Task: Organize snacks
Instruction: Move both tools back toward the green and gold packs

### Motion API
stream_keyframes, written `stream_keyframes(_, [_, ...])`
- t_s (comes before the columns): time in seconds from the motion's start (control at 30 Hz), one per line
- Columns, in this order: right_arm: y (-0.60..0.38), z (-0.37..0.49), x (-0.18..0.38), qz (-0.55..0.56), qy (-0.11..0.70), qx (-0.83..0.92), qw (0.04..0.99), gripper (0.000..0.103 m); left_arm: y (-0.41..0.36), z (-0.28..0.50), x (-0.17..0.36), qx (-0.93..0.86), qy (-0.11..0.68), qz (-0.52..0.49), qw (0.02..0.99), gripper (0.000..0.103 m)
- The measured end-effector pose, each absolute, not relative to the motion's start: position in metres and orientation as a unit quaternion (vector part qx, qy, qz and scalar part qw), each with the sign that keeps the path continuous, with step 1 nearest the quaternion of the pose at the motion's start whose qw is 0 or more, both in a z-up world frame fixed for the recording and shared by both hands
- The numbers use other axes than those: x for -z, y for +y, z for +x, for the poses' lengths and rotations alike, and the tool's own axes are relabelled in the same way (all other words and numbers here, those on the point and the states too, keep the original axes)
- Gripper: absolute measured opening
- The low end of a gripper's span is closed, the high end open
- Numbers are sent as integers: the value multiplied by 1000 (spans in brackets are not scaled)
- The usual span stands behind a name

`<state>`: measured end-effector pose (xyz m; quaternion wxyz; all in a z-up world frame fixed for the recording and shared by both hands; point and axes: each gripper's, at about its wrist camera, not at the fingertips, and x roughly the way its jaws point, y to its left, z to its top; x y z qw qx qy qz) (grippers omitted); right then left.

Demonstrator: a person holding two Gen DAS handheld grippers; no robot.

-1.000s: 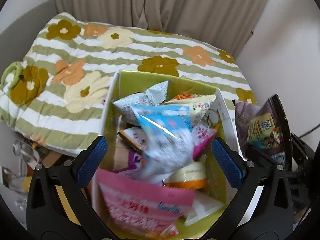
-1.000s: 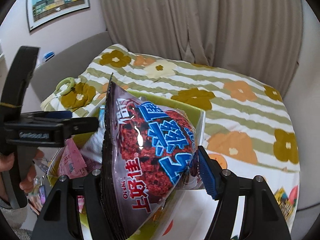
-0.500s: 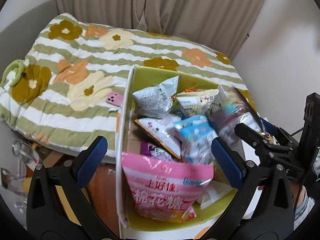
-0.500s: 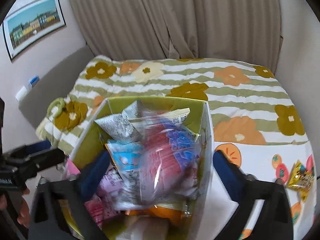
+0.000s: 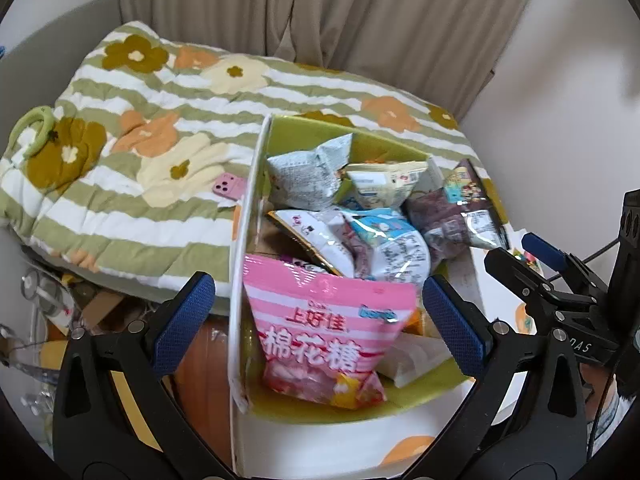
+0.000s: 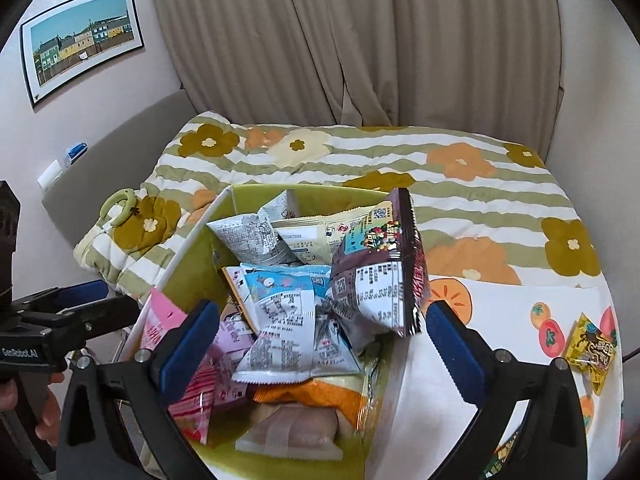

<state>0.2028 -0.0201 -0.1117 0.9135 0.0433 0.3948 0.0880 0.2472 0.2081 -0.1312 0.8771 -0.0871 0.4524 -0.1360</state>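
**Green-lined box heaped with snack bags, both claws spread and empty**

Green-lined, white-walled box (image 5: 245,264) standing at the edge of a striped, flowered quilt (image 5: 132,184), packed to the rim. Far left on the quilt, a green ring (image 5: 34,130); closer in, just beside the box wall, a small pink case (image 5: 229,191), possibly a phone, too small to be sure.

Inside the box, from the left: pink marshmallow bag (image 5: 328,328) propped upright at the near end, grey-white crumpled packet (image 5: 306,176) toward the far end, pale yellow packet (image 5: 384,184) next to it, light blue packet (image 6: 280,312) in the middle, then the dark brown chip bag (image 6: 380,272) leaning against the right wall, its top poking above the rim.

Left gripper (image 5: 318,312) hovering over the near end, blue pads wide apart, touching nothing. Right gripper (image 6: 320,344) likewise spread fully, nothing between the pads, the brown bag lying free just ahead.

Further right, on a white cloth with orange fruit print (image 6: 520,320), a small yellow snack packet (image 6: 592,350) lying outside the box.
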Motion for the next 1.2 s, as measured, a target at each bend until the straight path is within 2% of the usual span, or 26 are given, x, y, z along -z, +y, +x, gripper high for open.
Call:
stream_keyframes(0.3, [-37, 161, 77, 36, 368, -71, 926, 103, 179, 216, 100, 174, 413, -81, 890, 103])
stream_keyframes(0.7, [-145, 105, 45, 11, 323, -14, 946, 103, 54, 182, 80, 240, 376, -28, 895, 103])
stream_keyframes(0.9, [-220, 104, 48, -10, 339, -4, 941, 103, -24, 175, 101, 266, 411, -22, 872, 103])
stream_keyframes(1.2, [-312, 116, 83, -45, 390, -25, 919, 103, -130, 167, 181, 286, 507, 38, 813, 103])
